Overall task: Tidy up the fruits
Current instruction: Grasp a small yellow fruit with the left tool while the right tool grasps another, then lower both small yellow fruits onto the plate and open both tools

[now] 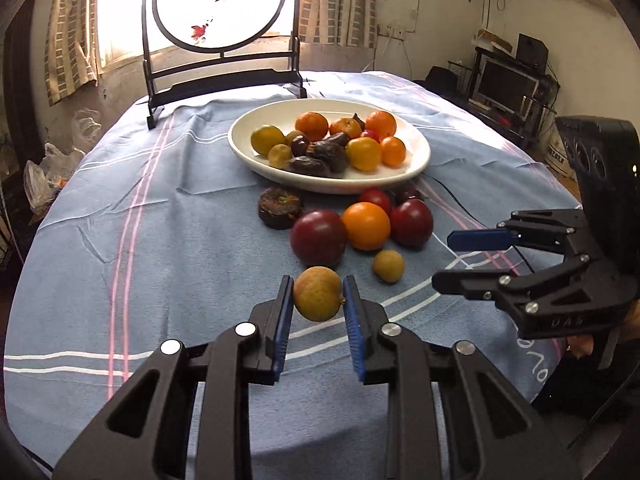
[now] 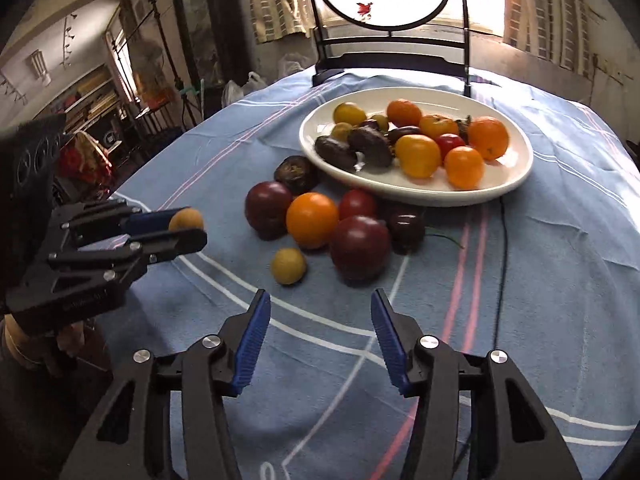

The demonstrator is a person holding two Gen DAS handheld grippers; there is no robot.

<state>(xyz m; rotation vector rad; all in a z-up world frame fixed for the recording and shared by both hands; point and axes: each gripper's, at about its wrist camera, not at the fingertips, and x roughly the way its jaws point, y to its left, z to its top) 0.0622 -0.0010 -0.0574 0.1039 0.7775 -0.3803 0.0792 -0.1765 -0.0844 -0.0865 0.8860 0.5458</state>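
Note:
My left gripper (image 1: pixel 318 294) is shut on a small yellow-brown fruit (image 1: pixel 318 294), held just above the cloth; it also shows in the right wrist view (image 2: pixel 186 219). My right gripper (image 2: pixel 320 312) is open and empty, hovering near the table's front; it shows in the left wrist view (image 1: pixel 448 258). A white plate (image 1: pixel 416 160) holds several orange, yellow and dark fruits. In front of it on the cloth lie an orange (image 1: pixel 366 226), dark red plums (image 1: pixel 318 238), a dark flat fruit (image 1: pixel 280 207) and a small yellow fruit (image 1: pixel 389 266).
A blue striped tablecloth (image 1: pixel 160 240) covers the round table. A black-framed round screen (image 1: pixel 220 20) stands at the far edge behind the plate. A thin black cable (image 2: pixel 502 260) runs across the cloth right of the fruits.

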